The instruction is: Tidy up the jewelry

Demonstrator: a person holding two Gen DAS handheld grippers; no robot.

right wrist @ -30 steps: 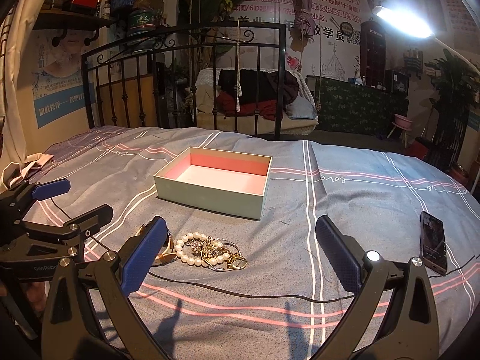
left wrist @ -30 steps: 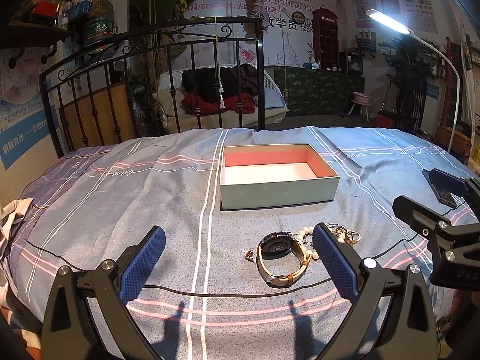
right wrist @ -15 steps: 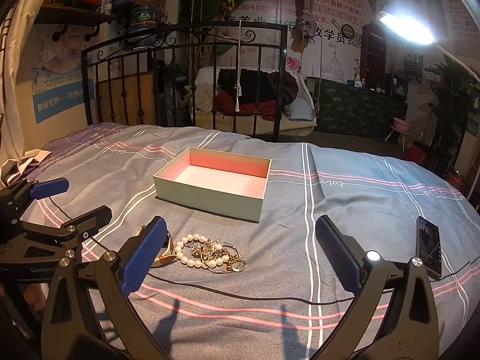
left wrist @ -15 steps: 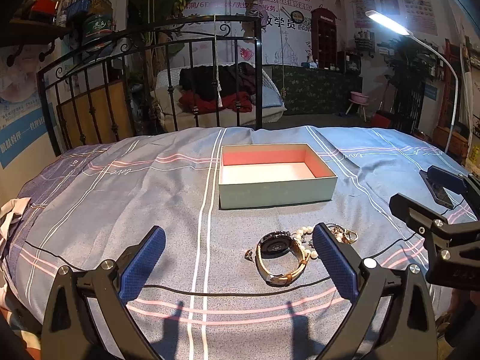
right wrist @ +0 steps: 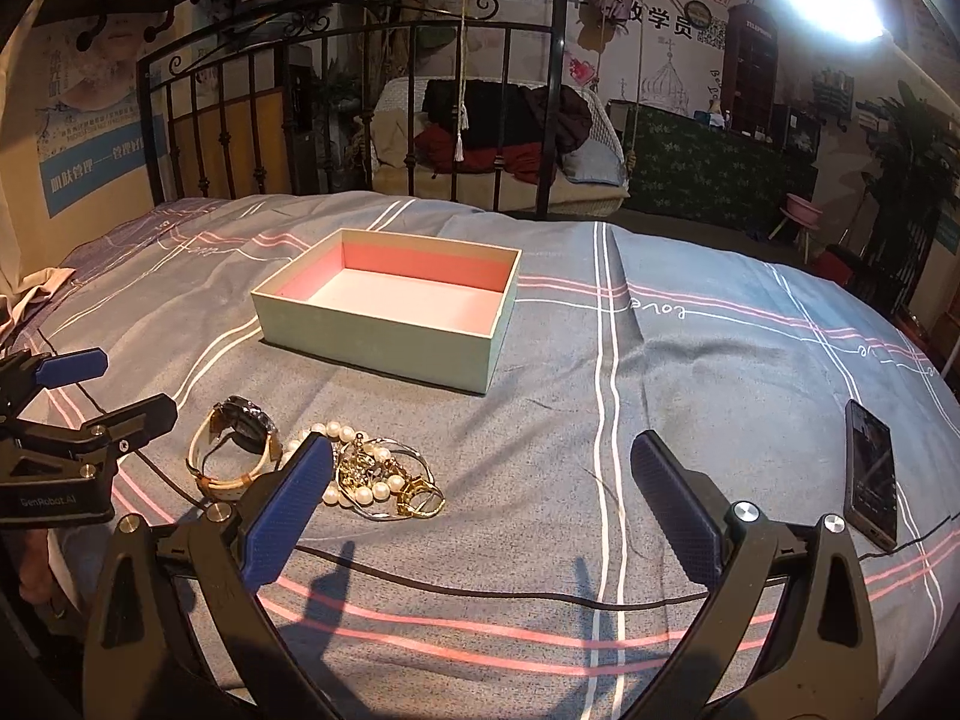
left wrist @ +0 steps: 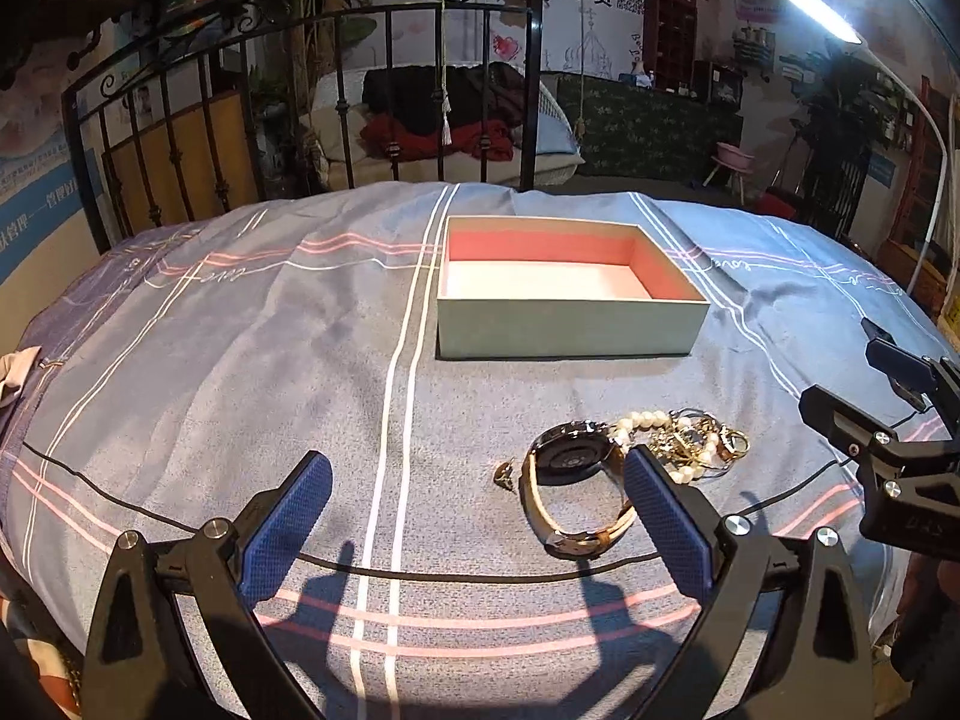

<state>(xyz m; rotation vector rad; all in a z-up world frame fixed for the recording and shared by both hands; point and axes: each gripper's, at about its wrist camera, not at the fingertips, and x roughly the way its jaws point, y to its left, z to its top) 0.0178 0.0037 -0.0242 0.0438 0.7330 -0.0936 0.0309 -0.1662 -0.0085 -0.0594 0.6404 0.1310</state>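
While the jewelry lay in a small heap on the bed cover (left wrist: 252, 360), I looked first at the watch (left wrist: 570, 456). It rested on its side with the dark face up and the pale strap curved toward me. Just beside it, on its right in the left wrist view, a pearl bracelet (left wrist: 645, 420) was tangled with gold rings and chains (left wrist: 708, 441); the pieces touched each other, and I could not separate them by eye. A tiny dark piece (left wrist: 504, 474) lay alone just left of the watch.

Behind the heap, apart from it, stood the open box (left wrist: 570, 324), pale green outside and pink inside, with nothing in it that I could see.

My left gripper (left wrist: 474, 516) hung low over the cover with its blue pads wide apart, holding nothing. Its right pad (left wrist: 666, 516) covered part of the watch strap in the view, and I could not tell if it touched. My right gripper (right wrist: 480, 504) was also spread wide and held nothing; its left pad (right wrist: 288, 504) stood in front of the pearls.

A thin black cable (right wrist: 480, 588) ran across the cover near both grippers. A phone (right wrist: 870, 468) lay flat, well apart on the right. A black metal bed frame (left wrist: 360, 90) closed the far side.
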